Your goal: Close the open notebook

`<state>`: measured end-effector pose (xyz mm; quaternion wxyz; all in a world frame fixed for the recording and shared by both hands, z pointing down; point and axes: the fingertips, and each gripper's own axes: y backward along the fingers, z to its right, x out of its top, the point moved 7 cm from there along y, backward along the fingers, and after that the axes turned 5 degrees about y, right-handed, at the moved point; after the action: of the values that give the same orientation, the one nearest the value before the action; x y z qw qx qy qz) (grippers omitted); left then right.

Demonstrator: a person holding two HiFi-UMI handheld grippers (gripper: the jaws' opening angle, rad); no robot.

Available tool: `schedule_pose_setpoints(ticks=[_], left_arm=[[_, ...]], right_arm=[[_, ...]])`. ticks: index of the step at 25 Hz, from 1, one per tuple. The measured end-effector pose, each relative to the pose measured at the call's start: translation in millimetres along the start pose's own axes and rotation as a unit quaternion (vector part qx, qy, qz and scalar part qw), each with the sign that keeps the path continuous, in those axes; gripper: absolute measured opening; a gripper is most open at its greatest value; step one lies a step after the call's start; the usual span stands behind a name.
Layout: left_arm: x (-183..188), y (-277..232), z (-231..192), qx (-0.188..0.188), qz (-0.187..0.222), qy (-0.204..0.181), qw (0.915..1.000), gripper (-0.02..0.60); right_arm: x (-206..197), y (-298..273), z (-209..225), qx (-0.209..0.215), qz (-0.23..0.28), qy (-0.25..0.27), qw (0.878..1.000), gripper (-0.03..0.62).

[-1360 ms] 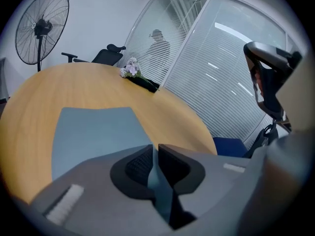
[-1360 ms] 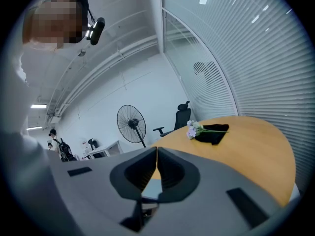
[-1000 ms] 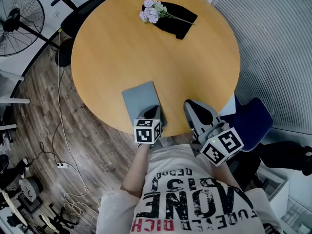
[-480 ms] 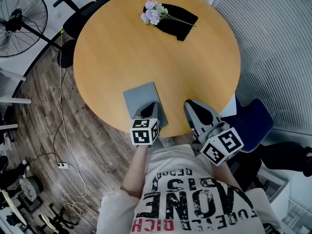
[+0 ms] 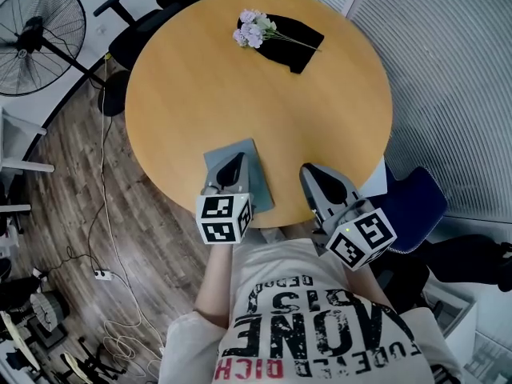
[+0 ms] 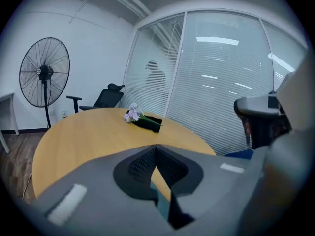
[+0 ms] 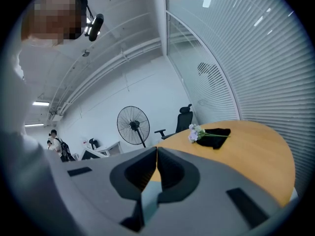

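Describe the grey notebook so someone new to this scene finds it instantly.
Start at the round wooden table. The notebook lies flat at its near edge, under the left hand-held gripper. It is the only grey rectangle; the far-edge items are purple flowers on black cloth.

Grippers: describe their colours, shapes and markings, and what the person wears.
The left gripper and right gripper have grey bodies, dark tapered jaws and a white cube with black square markers each. The person wears a white T-shirt with black and red lettering.
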<state>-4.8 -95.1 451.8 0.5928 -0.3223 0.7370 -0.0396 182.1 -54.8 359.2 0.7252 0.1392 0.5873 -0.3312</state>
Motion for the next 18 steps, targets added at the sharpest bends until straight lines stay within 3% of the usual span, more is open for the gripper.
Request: schedule_pose_setpoints(ticks=[8, 18], left_arm=[[57.5, 34.0, 9.6, 0.008, 0.079, -0.045, 0.9959, 0.009], [99.5, 80.5, 15.0, 0.023, 0.154, -0.054, 0.9864, 0.011]], right_arm=[[16.9, 1.9, -2.7, 0.007, 0.023, 0.014, 1.000, 0.012], [40.0, 0.3, -9.7, 0.010, 0.056, 0.031, 0.998, 0.012]])
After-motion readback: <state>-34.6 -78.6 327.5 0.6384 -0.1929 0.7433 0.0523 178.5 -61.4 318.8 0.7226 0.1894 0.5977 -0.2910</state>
